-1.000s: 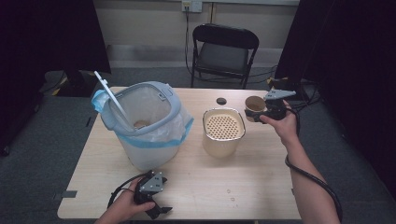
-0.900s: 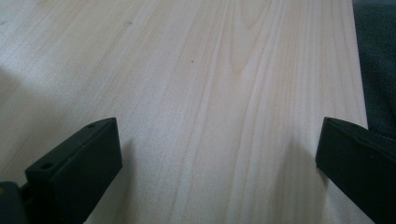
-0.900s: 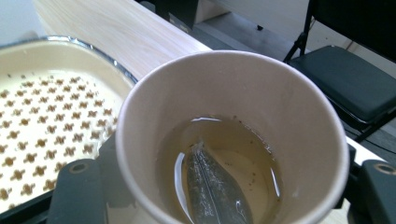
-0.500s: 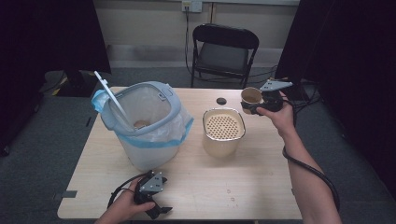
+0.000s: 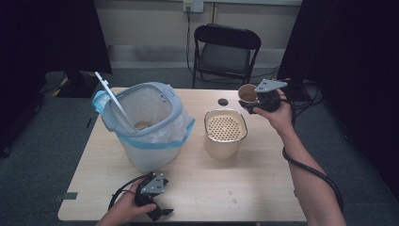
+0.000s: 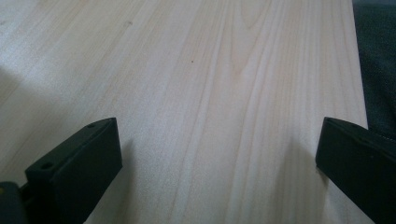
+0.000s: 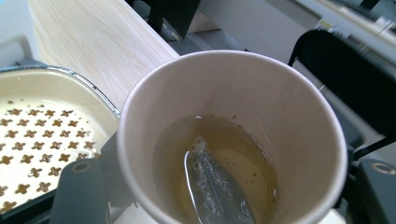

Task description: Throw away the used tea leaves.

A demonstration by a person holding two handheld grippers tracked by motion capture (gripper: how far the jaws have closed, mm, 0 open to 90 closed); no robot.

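In the upper right of the high view, the right hand-held gripper (image 5: 254, 98) has just been closing and grips the paper cup (image 7: 233, 140), lifted above the desk (image 5: 263, 188). Tea and a tea bag (image 7: 217, 186) remain inside; emptying into the strainer pot (image 5: 225, 133) is probably still left. The left hand-held gripper (image 6: 217, 154) rests wide open, holding nothing.

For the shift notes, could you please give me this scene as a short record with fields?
Right hand-held gripper: shut on paper cup, held above the table
Cup contents: brownish liquid and a tea bag
Left hand-held gripper: open, low over bare wood
Strainer bin: mid-table, perforated top
Lined trash bin: at left, lid up
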